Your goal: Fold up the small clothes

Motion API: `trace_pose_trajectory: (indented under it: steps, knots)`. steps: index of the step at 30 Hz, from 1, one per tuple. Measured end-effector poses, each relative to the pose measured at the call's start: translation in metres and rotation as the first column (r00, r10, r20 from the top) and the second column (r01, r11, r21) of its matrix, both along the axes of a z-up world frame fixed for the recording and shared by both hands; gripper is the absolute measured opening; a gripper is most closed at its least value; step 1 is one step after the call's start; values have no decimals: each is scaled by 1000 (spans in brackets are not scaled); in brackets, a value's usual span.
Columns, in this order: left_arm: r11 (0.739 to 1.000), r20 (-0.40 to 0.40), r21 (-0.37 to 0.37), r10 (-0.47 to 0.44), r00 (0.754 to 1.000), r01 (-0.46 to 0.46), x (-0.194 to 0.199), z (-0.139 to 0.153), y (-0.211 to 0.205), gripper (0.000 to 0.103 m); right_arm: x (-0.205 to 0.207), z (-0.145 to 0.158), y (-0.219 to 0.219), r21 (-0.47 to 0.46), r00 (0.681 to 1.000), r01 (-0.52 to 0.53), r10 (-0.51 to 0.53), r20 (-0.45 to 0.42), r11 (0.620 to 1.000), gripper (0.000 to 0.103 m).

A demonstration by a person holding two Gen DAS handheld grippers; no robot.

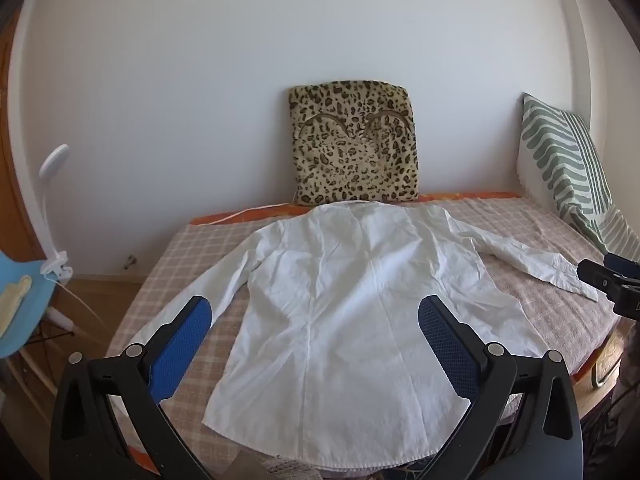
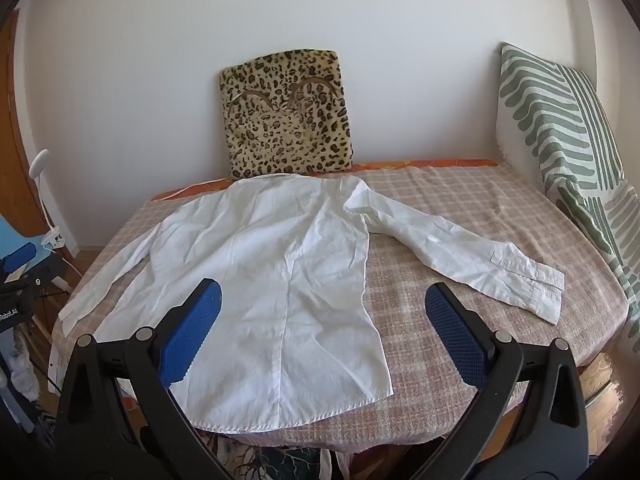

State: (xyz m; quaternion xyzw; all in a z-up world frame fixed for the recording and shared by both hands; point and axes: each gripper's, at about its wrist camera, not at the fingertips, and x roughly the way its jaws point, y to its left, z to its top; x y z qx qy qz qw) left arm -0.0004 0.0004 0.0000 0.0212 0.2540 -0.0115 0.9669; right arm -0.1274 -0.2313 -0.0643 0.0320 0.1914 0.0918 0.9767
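Left wrist view: white long-sleeved shirt [image 1: 340,300] spread flat, back up, on checked bedspread [image 1: 532,216] of bed; collar end toward wall, hem toward camera; fabric creased, centre seam running down back. Left sleeve [image 1: 224,284] lying close along body of shirt; right sleeve [image 1: 532,256] stretched outward, cuff near bed's right side. Left hand-held gripper [image 1: 316,344] raised over lower half of shirt, blue pads spread fully wide, nothing between them, no contact with cloth. Right wrist view: right hand-held gripper [image 2: 324,328] likewise fully spread and empty, poised above shirt's right hem edge and bare bedspread beside it, cuff of right sleeve just beyond right pad. Leopard-print cushion [image 1: 354,144] propped upright against wall, directly behind collar. Green-and-white striped pillow [image 2: 560,128] leaning at bed's right end. White clip-on lamp [image 1: 54,208] clamped to light-blue chair [image 1: 24,312] left of bed. Orange sheet edge [image 2: 420,165] showing along wall side of bedspread.
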Motion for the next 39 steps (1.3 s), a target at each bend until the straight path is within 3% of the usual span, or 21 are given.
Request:
trace_pose_trajectory:
  steps: [4, 39]
  knots:
    - [1000, 29, 26, 3, 1000, -3, -4, 0, -3, 103, 0, 0, -1, -3, 1000, 5, -5, 7, 1000, 103]
    - [999, 5, 32, 4, 1000, -4, 2, 3, -2, 103, 2, 1, 0, -1, 1000, 0, 0, 6, 1000, 103]
